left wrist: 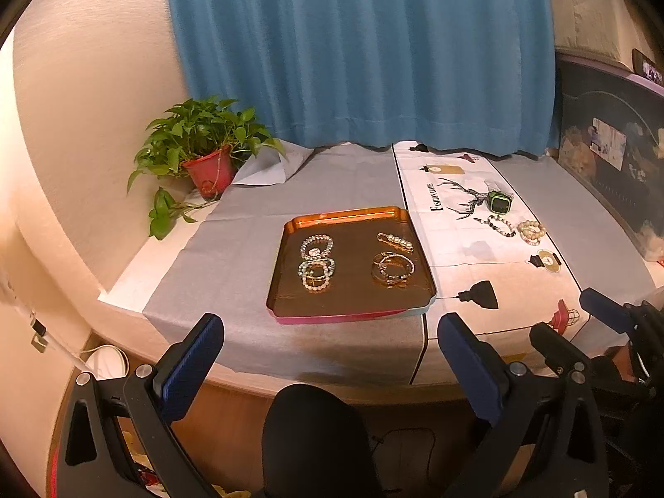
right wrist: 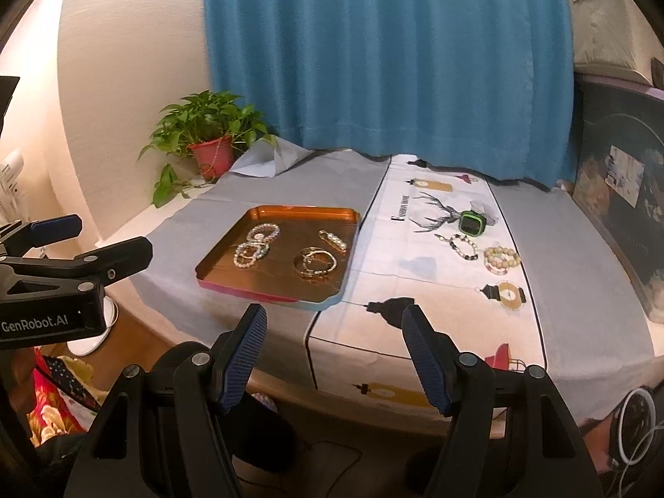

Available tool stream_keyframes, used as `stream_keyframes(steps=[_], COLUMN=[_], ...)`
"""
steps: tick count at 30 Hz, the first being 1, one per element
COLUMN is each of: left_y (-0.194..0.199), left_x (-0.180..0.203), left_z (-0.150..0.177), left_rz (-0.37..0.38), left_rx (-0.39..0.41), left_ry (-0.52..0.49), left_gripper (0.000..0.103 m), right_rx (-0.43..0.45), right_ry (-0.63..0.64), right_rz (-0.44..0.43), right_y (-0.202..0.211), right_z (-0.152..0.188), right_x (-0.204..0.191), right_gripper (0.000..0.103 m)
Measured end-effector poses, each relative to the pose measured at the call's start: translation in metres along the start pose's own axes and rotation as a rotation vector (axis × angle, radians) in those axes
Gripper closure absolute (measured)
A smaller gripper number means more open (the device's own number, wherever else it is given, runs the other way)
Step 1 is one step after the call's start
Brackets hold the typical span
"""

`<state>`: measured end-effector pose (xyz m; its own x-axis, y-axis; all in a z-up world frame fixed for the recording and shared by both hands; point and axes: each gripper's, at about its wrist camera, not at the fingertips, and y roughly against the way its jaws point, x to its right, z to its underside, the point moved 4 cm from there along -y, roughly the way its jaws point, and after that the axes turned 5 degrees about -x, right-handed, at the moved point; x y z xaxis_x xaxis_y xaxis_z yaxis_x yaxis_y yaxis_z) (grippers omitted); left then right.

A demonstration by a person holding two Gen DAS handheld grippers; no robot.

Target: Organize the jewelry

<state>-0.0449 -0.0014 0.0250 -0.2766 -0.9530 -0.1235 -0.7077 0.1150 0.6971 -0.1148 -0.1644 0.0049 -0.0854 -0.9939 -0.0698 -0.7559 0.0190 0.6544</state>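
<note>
A copper tray [left wrist: 352, 213] [right wrist: 299, 209] on the grey cloth holds beaded bracelets [left wrist: 316, 263], gold bangles [left wrist: 393, 269] and a pearl clip [left wrist: 396, 241]. To its right, on the printed runner, lie a green watch [right wrist: 473, 223], a dark-and-white bead bracelet [right wrist: 462, 246] and a cream bead bracelet [right wrist: 501, 258]. My left gripper [left wrist: 332, 332] hovers open before the tray's near edge, nothing between its fingers. My right gripper [right wrist: 334, 319] is open and empty too, held over the table's front edge, short of the runner's jewelry.
A potted plant [left wrist: 203, 153] stands at the table's back left corner. A blue curtain [left wrist: 357, 50] hangs behind. A dark decorated box [right wrist: 622, 207] lines the right side. A black rounded object [left wrist: 315, 435] sits below the table's front edge.
</note>
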Motion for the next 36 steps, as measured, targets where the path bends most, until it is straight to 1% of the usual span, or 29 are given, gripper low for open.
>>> stream_keyframes(steps=[6, 11, 16, 20, 22, 25, 28, 31, 32, 36], left_y=[-0.018, -0.041, -0.071, -0.102, -0.120, -0.158, -0.199, -0.232, -0.248, -0.291], left_x=[0.012, 0.029, 0.060, 0.096, 0.118, 0.157, 0.192, 0.224, 0.238, 0.266], left_z=[-0.005, -0.016, -0.040, -0.069, -0.084, -0.109, -0.127, -0.142, -0.147, -0.153], left_rz=[0.004, 0.038, 0.070, 0.102, 0.127, 0.182, 0.221, 0.241, 0.249, 0.253], left_rx=[-0.042, -0.089, -0.116, -0.118, -0.120, -0.129, -0.155, -0.165, -0.184, -0.242], left_ry=[-0.017, -0.025, -0.050, -0.090, -0.108, -0.126, -0.133, -0.166, -0.191, -0.219], left_gripper=[0.001, 0.001, 0.001, 0.001, 0.001, 0.001, 0.001, 0.001, 0.001, 0.001], right_rx=[-0.017, -0.044, -0.047, -0.051, -0.061, -0.088, -0.131, -0.173, -0.185, -0.213], right_ry=[-0.045, -0.101, -0.178, -0.229, -0.249, -0.274, -0.310, -0.337, -0.337, -0.317], right_rz=[0.028, 0.072, 0.173, 0.278, 0.306, 0.302, 0.272, 0.243, 0.240, 0.233], right_y=[-0.013, -0.029, -0.042, -0.062, -0.076, -0.107, -0.147, -0.183, -0.192, -0.225], right_z=[0.004, 0.005, 0.000, -0.014, -0.022, -0.034, -0.044, -0.051, -0.052, -0.060], right_x=[0.023, 0.063, 0.131, 0.202, 0.233, 0.274, 0.310, 0.336, 0.341, 0.357], right_gripper=[0.035, 0.034, 0.035, 0.034, 0.034, 0.034, 0.034, 0.034, 0.034, 0.034])
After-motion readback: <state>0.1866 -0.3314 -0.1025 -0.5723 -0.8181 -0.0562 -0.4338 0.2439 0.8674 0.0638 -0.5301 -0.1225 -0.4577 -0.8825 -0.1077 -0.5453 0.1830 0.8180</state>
